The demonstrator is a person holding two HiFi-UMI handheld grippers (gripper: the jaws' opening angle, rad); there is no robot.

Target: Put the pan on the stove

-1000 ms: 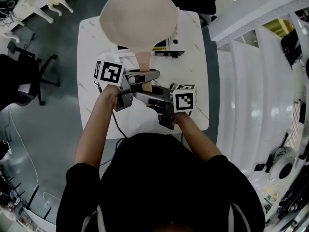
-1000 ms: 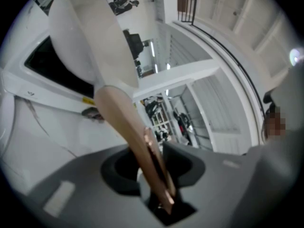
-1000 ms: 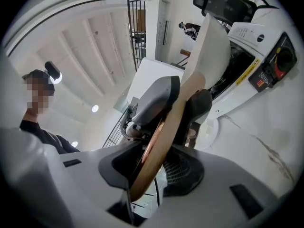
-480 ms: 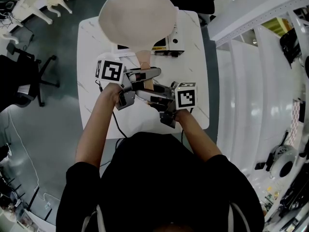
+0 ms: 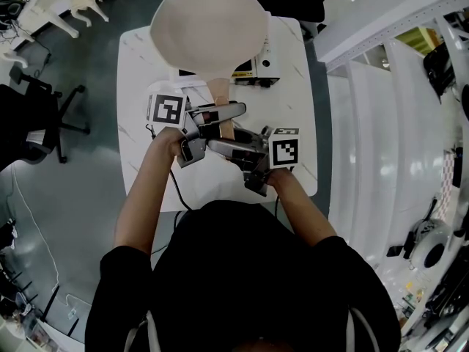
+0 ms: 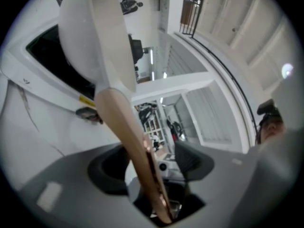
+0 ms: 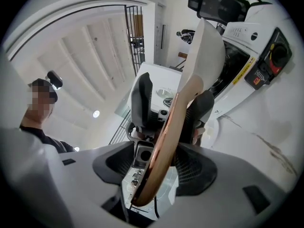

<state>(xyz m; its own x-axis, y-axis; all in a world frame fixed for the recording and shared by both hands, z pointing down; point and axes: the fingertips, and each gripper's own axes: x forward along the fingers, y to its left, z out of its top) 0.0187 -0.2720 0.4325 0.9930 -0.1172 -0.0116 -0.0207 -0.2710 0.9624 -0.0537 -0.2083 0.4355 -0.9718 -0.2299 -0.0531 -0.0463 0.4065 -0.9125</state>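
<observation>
The beige pan (image 5: 209, 28) is sitting on the stove (image 5: 254, 67), whose yellow label is showing print too small to read. The left gripper (image 6: 151, 164) and right gripper (image 7: 156, 165) are both opening wide, with the pan's handle (image 5: 218, 94) lying loose between each pair of jaws.

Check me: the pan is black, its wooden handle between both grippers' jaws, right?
Not black: the pan is cream, as the head view shows. Its wooden handle does lie between the opening jaws of the left gripper and right gripper.
</observation>
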